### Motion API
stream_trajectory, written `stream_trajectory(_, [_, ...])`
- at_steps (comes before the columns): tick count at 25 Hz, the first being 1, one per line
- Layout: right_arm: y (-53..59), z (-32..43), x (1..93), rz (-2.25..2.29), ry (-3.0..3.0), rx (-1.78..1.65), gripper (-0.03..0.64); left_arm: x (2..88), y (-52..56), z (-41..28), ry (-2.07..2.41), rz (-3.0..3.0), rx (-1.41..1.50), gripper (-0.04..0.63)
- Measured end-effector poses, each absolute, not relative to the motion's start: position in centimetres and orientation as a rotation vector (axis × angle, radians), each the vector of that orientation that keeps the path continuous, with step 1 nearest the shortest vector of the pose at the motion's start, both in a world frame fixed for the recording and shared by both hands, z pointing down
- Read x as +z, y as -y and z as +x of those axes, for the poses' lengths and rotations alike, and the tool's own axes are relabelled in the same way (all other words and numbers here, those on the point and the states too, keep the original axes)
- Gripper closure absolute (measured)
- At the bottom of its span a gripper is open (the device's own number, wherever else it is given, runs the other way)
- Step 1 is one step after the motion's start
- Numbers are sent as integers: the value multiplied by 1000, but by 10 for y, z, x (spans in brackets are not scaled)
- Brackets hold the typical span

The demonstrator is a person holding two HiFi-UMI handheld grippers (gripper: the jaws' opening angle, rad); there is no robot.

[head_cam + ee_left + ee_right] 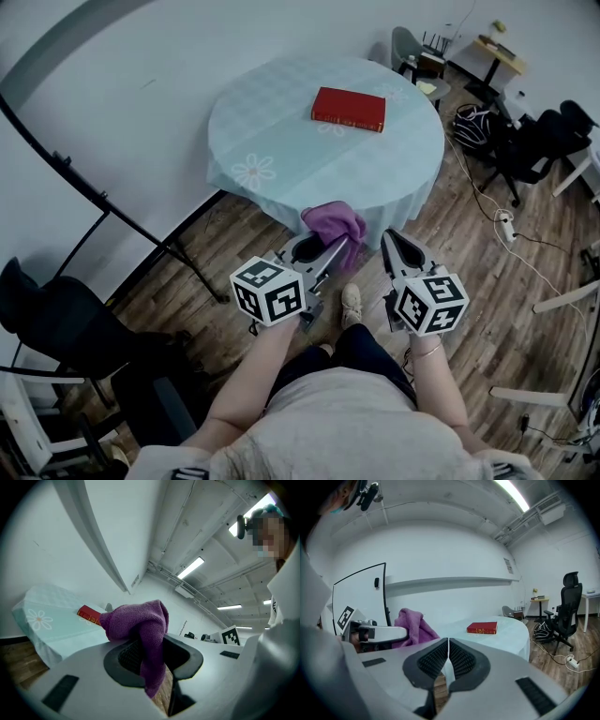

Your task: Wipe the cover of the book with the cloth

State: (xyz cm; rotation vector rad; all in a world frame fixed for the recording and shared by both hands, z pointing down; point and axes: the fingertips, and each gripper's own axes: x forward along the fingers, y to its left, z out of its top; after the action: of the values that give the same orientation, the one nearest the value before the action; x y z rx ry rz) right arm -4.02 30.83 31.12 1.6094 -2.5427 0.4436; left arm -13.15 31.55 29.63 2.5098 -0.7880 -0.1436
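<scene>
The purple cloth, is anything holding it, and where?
The left gripper is shut on the purple cloth, pinching a fold; one end dangles below. The right gripper is shut, empty.

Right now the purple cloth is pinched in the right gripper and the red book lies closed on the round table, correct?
Not quite. The left gripper view shows the purple cloth pinched in the left gripper; the right gripper is shut on nothing. The red book does lie closed on the round table.
</scene>
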Motion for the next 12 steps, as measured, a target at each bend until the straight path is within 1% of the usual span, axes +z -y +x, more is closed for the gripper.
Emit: stream_trajectory(12, [-194,-27,325,1557,2533,497,592,302,-209,-113,818,2494,-130,485])
